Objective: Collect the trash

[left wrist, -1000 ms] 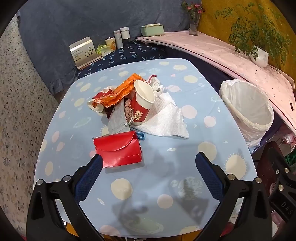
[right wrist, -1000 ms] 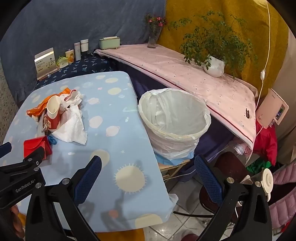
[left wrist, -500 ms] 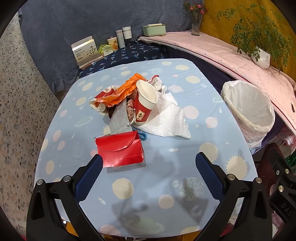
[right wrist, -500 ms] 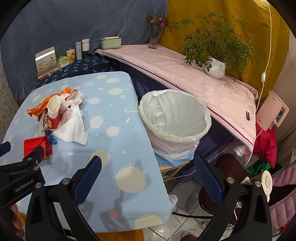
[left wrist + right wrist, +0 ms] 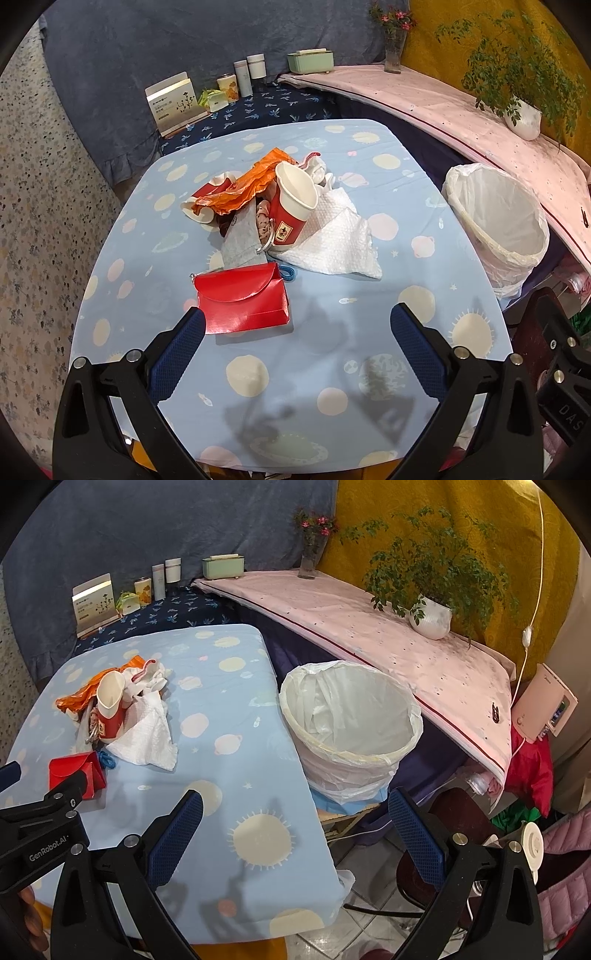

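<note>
A pile of trash lies on the blue spotted table (image 5: 332,354): a red paper box (image 5: 242,301), a red and white paper cup (image 5: 293,210), a white paper towel (image 5: 332,240), an orange wrapper (image 5: 243,188) and a grey sheet (image 5: 240,240). My left gripper (image 5: 295,328) is open and empty, above the table's near part, its left fingertip close to the red box. A white-lined bin (image 5: 351,723) stands beside the table's right edge. My right gripper (image 5: 295,823) is open and empty, above the table's near right corner, in front of the bin. The pile also shows in the right wrist view (image 5: 122,716).
A dark blue shelf behind the table holds a card box (image 5: 173,101), bottles (image 5: 249,74) and a green box (image 5: 310,61). A pink covered ledge (image 5: 388,635) with a potted plant (image 5: 430,613) and a vase (image 5: 308,557) runs on the right. A stool (image 5: 447,812) stands below the bin.
Both grippers have drawn back and risen slightly; the trash pile and the bin look a little farther and lower. Nothing was taken hold of.
</note>
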The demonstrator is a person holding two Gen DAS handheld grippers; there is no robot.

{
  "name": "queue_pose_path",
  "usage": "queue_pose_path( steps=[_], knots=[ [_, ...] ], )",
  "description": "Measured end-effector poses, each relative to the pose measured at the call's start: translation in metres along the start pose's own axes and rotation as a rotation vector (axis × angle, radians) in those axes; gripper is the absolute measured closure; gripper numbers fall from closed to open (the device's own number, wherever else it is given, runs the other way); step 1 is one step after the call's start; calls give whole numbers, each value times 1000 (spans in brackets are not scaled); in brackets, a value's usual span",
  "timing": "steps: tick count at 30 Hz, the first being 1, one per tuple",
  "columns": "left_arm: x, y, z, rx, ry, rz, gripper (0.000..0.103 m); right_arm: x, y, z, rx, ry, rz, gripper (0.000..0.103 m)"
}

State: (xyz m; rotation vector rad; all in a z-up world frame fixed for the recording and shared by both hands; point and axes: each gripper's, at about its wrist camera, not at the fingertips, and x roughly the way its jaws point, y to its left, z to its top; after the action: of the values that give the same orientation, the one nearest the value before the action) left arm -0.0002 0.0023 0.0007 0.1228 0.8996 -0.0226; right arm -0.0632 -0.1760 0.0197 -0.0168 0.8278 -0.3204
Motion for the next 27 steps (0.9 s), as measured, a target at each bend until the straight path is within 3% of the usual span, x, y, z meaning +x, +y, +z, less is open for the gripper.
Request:
queue_pose_path(
  steps=[27],
  knots=[
    [1, 2, -2, -5, 7, 0, 7, 0, 1, 1, -4, -1, -5, 7]
  ],
)
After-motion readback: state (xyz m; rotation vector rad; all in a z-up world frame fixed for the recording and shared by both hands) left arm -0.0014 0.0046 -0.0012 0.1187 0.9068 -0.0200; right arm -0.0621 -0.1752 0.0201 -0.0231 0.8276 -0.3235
